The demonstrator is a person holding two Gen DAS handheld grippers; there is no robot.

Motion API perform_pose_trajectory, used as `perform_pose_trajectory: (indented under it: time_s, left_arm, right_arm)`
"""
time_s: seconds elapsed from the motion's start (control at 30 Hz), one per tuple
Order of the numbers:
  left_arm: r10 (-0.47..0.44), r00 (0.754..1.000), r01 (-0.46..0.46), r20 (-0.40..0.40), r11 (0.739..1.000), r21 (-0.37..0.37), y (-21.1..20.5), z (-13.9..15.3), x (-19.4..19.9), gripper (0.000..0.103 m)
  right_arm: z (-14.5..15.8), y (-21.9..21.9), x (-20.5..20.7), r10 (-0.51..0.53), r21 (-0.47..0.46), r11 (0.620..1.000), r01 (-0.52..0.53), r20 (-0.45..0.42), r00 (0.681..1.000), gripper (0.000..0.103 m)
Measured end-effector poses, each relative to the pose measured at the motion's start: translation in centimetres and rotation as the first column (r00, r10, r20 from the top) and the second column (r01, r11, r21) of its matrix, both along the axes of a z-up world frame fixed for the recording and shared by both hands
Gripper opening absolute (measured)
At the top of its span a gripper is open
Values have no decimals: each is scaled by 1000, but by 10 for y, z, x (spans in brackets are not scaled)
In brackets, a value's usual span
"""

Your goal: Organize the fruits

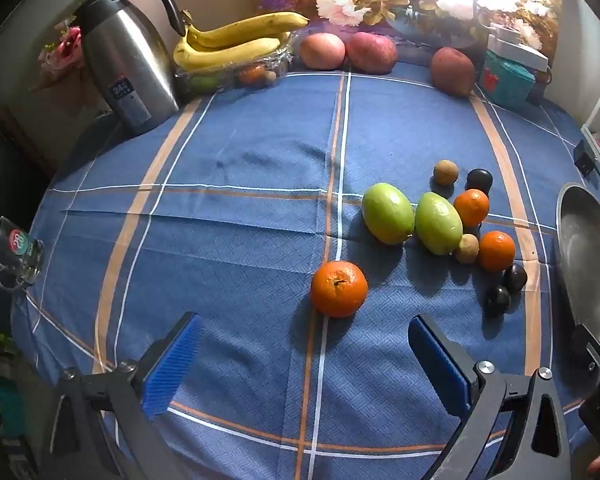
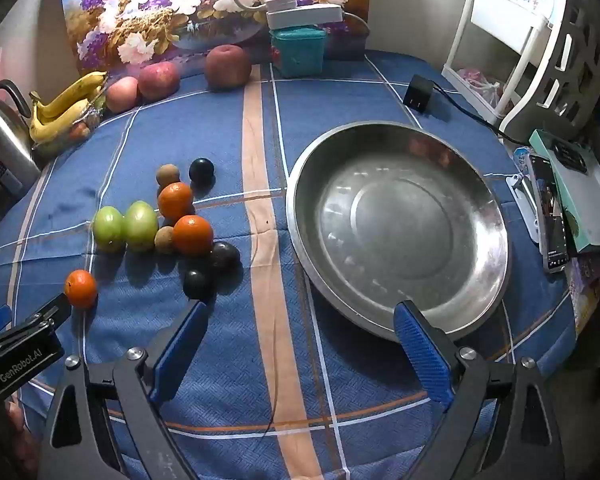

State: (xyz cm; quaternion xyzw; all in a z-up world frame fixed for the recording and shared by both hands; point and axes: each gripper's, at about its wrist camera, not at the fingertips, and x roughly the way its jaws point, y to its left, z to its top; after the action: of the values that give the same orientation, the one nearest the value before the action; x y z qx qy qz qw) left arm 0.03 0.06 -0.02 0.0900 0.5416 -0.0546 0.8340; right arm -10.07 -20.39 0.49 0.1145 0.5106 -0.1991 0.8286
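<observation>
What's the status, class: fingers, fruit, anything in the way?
Left gripper and right gripper open, empty. Loose fruit on cloth, nearest orange ahead of left fingers. Steel bowl empty. Path clear.

wrist views angled down, sharing fruits (image 1: 440,224)

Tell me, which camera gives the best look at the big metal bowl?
The right wrist view: the metal bowl sits whole and empty on the blue tablecloth, just beyond the open right gripper. The left wrist view catches only a cropped slice of the bowl at its right edge.
</observation>
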Motion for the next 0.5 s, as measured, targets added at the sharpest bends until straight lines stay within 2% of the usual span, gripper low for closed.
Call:
perform_pose_trajectory:
  time_s: [0.37,0.5]
  left_arm:
    - [10,1000,-10,-6,1000,-4,-4,-9,-3,103]
    - [13,1000,-14,-11,1000,-19,1,-4,-1,103]
  right_arm:
    - [0,4,2,7,-17,1000,-7,-18,1000,94]
    - [0,3,2,6,-16,1000,-6,-15,1000,94]
